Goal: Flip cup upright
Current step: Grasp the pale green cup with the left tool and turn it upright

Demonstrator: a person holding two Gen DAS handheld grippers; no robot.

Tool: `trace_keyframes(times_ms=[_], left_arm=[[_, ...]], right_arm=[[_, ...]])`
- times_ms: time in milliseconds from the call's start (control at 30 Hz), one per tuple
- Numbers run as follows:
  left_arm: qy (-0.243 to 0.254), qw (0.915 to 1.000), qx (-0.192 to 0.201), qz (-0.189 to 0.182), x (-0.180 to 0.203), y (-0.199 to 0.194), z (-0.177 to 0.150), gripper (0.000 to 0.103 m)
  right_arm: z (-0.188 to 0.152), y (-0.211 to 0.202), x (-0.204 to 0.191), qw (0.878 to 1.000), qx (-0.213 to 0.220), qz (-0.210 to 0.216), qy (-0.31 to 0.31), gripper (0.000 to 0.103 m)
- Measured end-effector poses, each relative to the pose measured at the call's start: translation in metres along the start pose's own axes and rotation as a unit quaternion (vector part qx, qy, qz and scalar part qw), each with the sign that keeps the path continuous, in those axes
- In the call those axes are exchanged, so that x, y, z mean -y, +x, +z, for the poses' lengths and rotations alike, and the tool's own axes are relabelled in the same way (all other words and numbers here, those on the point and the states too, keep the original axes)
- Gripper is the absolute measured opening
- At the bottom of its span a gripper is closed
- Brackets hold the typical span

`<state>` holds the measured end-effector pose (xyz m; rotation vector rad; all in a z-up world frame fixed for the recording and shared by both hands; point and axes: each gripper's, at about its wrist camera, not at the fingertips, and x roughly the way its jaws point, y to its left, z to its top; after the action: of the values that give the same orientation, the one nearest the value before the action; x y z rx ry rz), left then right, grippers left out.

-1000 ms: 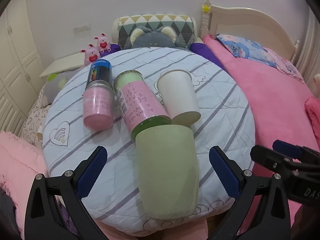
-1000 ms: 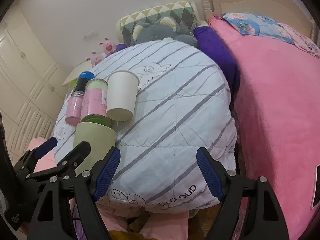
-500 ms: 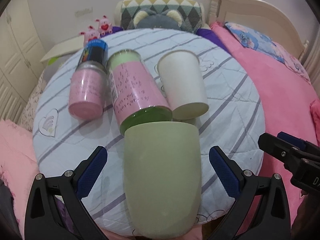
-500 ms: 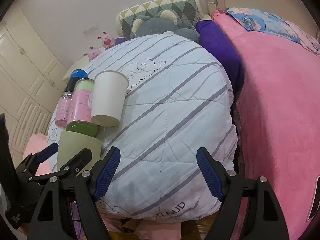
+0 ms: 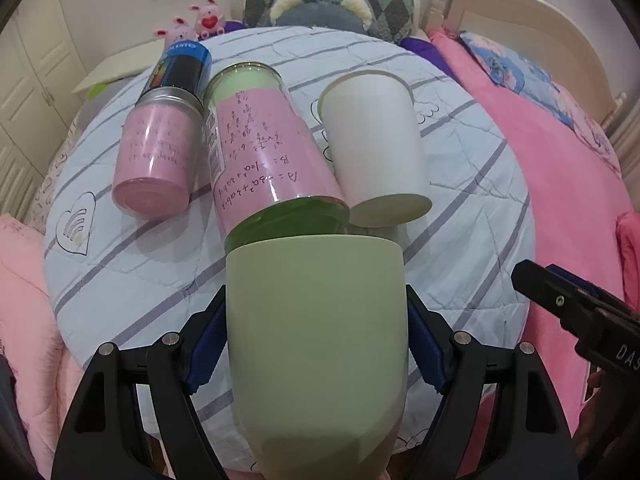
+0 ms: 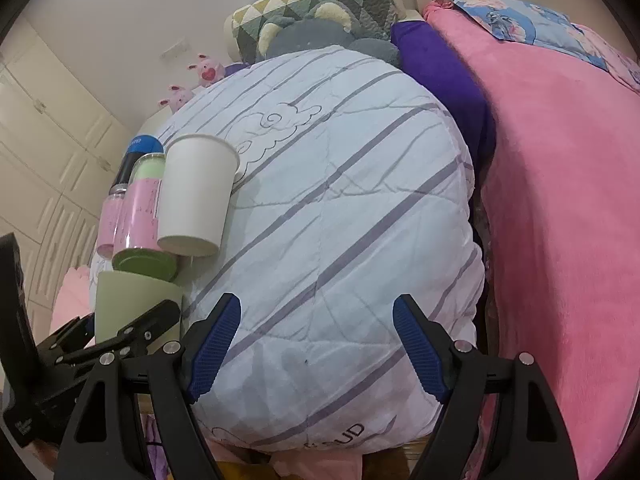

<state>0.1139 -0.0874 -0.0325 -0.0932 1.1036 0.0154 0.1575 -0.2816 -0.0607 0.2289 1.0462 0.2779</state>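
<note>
A pale green cup (image 5: 320, 344) lies on its side at the near edge of the striped quilt (image 5: 472, 208), rounded bottom toward me. My left gripper (image 5: 318, 340) is shut on it, blue pads against both sides. The cup also shows in the right wrist view (image 6: 128, 300), low at the left, with the left gripper (image 6: 136, 332) around it. My right gripper (image 6: 316, 344) is open and empty above the quilt (image 6: 340, 220), to the right of the cup. Its tip shows in the left wrist view (image 5: 568, 304).
Beyond the cup lie a white paper cup (image 5: 376, 148), a pink-labelled jar with a green lid (image 5: 264, 152), a smaller pink jar (image 5: 158, 160) and a blue can (image 5: 184, 62). A pink bed (image 5: 568, 184) is at the right. Pillows and plush toys (image 5: 320, 12) sit behind.
My left gripper moved forward around the green cup and closed on it. The right gripper stayed open and moved little.
</note>
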Motion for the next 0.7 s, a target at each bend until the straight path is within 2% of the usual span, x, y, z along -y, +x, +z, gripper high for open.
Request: trace_keyframes(times_ms=[167, 500, 700], left_arm=[[0.007, 0.9999, 0.014, 0.005, 0.002, -0.006, 0.002, 0.081], [0.022, 0.9974, 0.068, -0.007, 0.008, -0.028, 0.008, 0.081], [0.028, 0.9944, 0.102, -0.002, 0.011, -0.039, 0.011, 0.081]], right_arm=[[0.001, 0.0, 0.0, 1.0, 0.002, 0.002, 0.0, 0.08], [-0.001, -0.003, -0.001, 1.0, 0.005, 0.007, 0.002, 0.08], [-0.002, -0.005, 0.0, 1.0, 0.008, 0.004, 0.001, 0.08]])
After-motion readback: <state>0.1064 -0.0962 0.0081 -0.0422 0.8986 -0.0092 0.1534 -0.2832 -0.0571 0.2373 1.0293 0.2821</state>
